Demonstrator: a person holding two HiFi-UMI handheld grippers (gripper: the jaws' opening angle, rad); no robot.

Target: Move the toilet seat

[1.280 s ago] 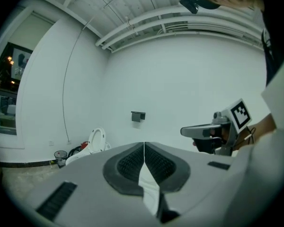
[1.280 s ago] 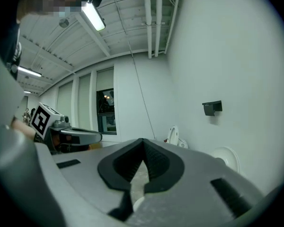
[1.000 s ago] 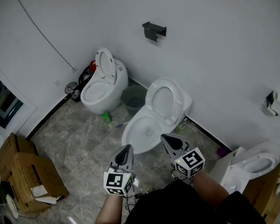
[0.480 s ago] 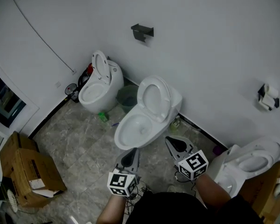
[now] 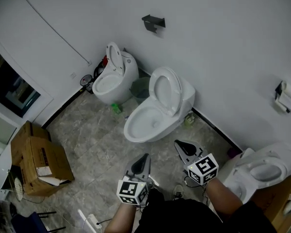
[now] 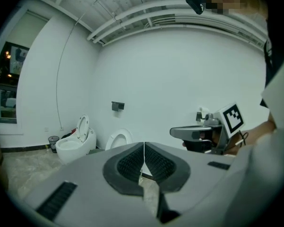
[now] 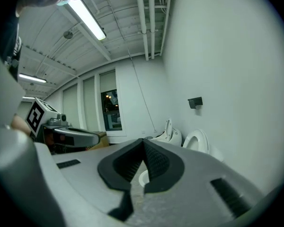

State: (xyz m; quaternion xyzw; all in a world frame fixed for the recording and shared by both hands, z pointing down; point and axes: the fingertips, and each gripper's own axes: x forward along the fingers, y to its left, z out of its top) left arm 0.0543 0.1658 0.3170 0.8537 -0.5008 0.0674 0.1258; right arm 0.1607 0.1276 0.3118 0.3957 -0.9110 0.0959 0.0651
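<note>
1. Head view: In a bare white-walled washroom, a person holds the left gripper (image 5: 145,157) and the right gripper (image 5: 179,143) side by side over the grey stone floor (image 5: 92,135). Both point toward the middle toilet (image 5: 148,124), and both stop short of its bowl. The toilet seat (image 5: 166,90) stands raised, leaning back toward the wall. An egg-shaped toilet (image 5: 111,76) sits in the corner with a waste bin (image 5: 140,88) between the two. A third toilet (image 5: 262,171) stands at right and cardboard boxes (image 5: 39,159) at left. A black wall bracket (image 5: 153,22) hangs above the toilets.

2. Left gripper view: The left gripper (image 6: 144,145) has its ribbed pads pressed together along their length, and nothing is caught between them. The toilet seat (image 6: 118,139) shows upright just beyond the tips, well apart from them. The egg-shaped toilet (image 6: 75,143) is to its left and the wall bracket (image 6: 117,106) above. The right gripper (image 6: 194,132) is level alongside at right.

3. Right gripper view: The right gripper (image 7: 143,142) is likewise closed tight and carries nothing. The toilet seat (image 7: 198,140) is raised at right against the wall, clear of the tips. The egg-shaped toilet (image 7: 169,133) is farther back, near a dark window (image 7: 110,110). The left gripper (image 7: 71,136) is at left.
</note>
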